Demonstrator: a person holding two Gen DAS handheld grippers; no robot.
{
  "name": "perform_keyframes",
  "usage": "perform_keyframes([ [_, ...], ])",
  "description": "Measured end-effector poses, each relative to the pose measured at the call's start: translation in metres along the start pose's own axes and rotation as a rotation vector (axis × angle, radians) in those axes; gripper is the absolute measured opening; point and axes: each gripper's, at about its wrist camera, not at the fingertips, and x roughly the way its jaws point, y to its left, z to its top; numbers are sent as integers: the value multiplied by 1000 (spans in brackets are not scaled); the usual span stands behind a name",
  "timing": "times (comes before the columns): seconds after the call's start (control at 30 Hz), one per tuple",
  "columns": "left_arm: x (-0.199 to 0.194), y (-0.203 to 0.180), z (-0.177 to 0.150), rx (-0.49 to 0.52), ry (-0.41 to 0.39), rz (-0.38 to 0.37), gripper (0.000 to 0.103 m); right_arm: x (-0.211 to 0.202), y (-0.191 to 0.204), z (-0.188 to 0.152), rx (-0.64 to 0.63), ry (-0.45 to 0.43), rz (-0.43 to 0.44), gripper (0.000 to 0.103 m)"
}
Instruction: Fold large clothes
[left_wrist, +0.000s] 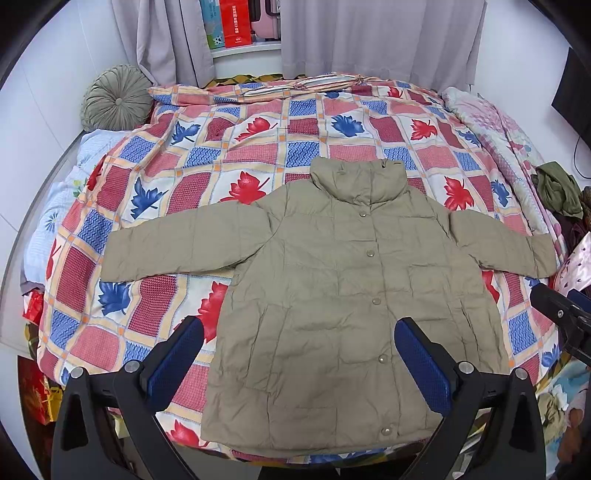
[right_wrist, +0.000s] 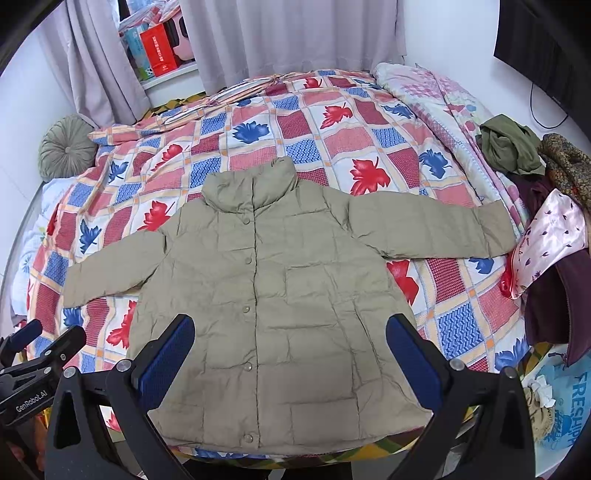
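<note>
A khaki puffer jacket (left_wrist: 332, 280) lies flat and front-up on the bed, buttoned, collar away from me, both sleeves spread sideways. It also shows in the right wrist view (right_wrist: 280, 295). My left gripper (left_wrist: 299, 328) is open and empty, hovering above the jacket's lower left hem area. My right gripper (right_wrist: 290, 325) is open and empty, above the jacket's lower middle. The right gripper's body shows at the right edge of the left wrist view (left_wrist: 565, 317); the left gripper's body shows at the left edge of the right wrist view (right_wrist: 33, 354).
The bed carries a checked quilt with red and blue leaves (left_wrist: 258, 140). A round green cushion (left_wrist: 114, 98) sits far left. A pile of clothes (right_wrist: 546, 192) lies on the bed's right side. Grey curtains (left_wrist: 369, 37) hang behind.
</note>
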Motion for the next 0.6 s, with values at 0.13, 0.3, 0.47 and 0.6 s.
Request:
perform_keyframes([
  [0.13, 0, 0, 0, 0, -1, 0, 103, -1, 0, 0, -3, -2, 1, 103],
  [0.3, -1, 0, 0, 0, -1, 0, 103, 0, -1, 0, -1, -1, 1, 103],
  [0.47, 0, 0, -1, 0, 0, 1, 103, 0, -1, -1, -1, -1, 2, 103],
  [0.6, 0, 0, -1, 2, -1, 1, 103, -1, 0, 0, 0, -1, 3, 103],
])
